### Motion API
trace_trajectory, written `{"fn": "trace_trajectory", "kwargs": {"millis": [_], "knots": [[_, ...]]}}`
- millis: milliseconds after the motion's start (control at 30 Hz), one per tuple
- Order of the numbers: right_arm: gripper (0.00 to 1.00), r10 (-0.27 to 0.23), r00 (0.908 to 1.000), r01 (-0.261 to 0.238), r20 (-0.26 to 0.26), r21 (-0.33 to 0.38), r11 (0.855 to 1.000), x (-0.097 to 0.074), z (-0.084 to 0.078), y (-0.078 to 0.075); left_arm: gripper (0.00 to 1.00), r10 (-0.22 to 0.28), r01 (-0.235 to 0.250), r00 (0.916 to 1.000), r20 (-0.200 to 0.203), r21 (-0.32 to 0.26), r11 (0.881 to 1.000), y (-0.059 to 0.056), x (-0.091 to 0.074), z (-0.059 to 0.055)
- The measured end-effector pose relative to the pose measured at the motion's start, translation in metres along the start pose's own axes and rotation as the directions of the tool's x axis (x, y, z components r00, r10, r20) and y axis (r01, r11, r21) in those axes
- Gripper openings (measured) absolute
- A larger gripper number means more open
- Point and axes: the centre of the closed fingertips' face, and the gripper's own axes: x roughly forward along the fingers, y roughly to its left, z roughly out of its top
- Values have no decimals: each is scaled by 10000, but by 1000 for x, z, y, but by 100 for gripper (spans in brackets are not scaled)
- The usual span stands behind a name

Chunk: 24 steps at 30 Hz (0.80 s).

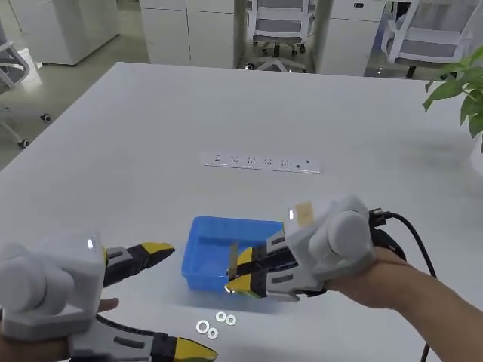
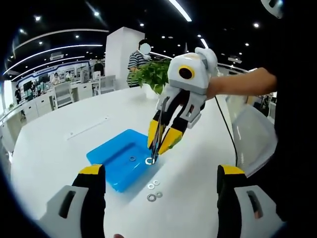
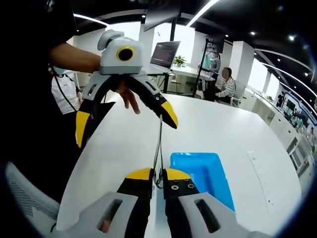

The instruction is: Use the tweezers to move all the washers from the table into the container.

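White tabletop [image 1: 226, 113] spans an open-plan office. A flush power strip [image 1: 260, 162] lies across its middle, office chairs [image 1: 279, 23] stand at the far edge, and a potted plant [image 1: 460, 83] reaches in at the far right.

Head view: the blue container [image 1: 219, 249] sits on the near part of the table. Three loose washers [image 1: 215, 324] lie in a tight cluster on the bare surface just in front of it. The right gripper [image 1: 243, 273] reaches over the container's near right corner, its jaws clenched on the tweezers [image 1: 232, 260]. The left gripper [image 1: 179, 299] is held to the container's left with its jaws spread wide and nothing between them.

Left gripper view: this view adds detail too small to make out from above. A held washer [image 2: 149, 160] is pinched in the tweezer tips at the container's near rim; whether it touches the rim cannot be told. A lone washer [image 2: 132, 158] lies on the container floor. A standing person [image 2: 138, 59] appears behind the plant.

Right gripper view: the tweezers run forward from the closed yellow-tipped jaws, beside the container's left wall. A monitor [image 3: 163, 52] and a seated person [image 3: 225, 84] occupy desks beyond the table.
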Motion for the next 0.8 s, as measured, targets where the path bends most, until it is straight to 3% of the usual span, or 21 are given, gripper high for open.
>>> {"fn": "trace_trajectory", "kwargs": {"millis": [333, 800], "knots": [[9, -349, 9992, 346, 212, 176, 9992, 2, -5, -25, 99, 370, -370, 9993, 21, -98, 9993, 7, -1, -1], [9, -522, 9986, 520, 85, 221, 9984, 23, -21, -45, 99, 606, -605, 9982, 13, -185, 9980, 18, -5, -4]]}}
